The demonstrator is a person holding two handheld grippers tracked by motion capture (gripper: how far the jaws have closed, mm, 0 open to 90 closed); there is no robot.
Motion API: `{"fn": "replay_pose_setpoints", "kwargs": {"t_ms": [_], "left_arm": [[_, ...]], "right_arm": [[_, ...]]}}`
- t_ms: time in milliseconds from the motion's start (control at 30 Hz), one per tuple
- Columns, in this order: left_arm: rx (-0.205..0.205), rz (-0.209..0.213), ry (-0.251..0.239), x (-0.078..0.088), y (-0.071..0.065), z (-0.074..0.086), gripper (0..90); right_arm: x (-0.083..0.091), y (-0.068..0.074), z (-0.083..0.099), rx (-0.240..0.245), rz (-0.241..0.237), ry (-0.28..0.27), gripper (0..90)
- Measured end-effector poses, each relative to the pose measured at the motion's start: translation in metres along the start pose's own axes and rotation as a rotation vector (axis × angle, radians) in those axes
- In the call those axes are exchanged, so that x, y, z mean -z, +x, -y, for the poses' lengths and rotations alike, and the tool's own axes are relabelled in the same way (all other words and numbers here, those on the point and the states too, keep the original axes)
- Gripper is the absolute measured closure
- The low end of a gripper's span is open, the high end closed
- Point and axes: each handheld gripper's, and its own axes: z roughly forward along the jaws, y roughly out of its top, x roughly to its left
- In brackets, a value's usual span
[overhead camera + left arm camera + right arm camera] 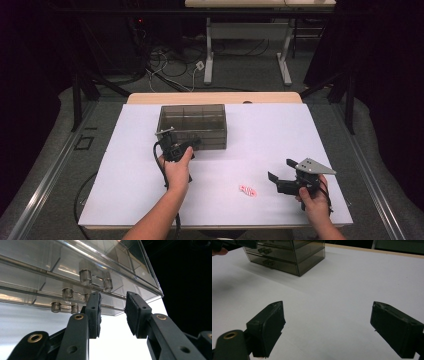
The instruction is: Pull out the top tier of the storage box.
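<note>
Our left gripper [112, 312] holds its jaws spread just before the drawer box [75, 272], nothing between them. Our right gripper [327, 332] hangs wide open, the box [287, 255] well ahead.

No legible text, label or number anywhere

White tabletop [260, 130] has a smoky clear drawer box [192, 125] toward the back, with a small pink-white thing [247, 190] well in front of it.
</note>
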Motion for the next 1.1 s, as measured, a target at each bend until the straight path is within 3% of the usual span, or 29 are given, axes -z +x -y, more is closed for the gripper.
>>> {"fn": "replay_pose_setpoints", "kwargs": {"t_ms": [400,500,1100], "left_arm": [[0.034,0.010,-0.044,-0.0041,0.0042,-0.0009,68.4],[0.064,0.005,-0.056,-0.0066,0.0067,-0.0006,70.7],[0.121,0.039,-0.058,-0.0085,0.0106,0.0002,76.9]], "right_arm": [[-0.0004,0.0001,0.0000,0.004,-0.001,0.005,11.7],[-0.0002,-0.0001,0.0000,0.006,-0.002,0.007,11.8],[-0.0002,0.0001,-0.0001,0.007,-0.007,0.011,11.8]]}}
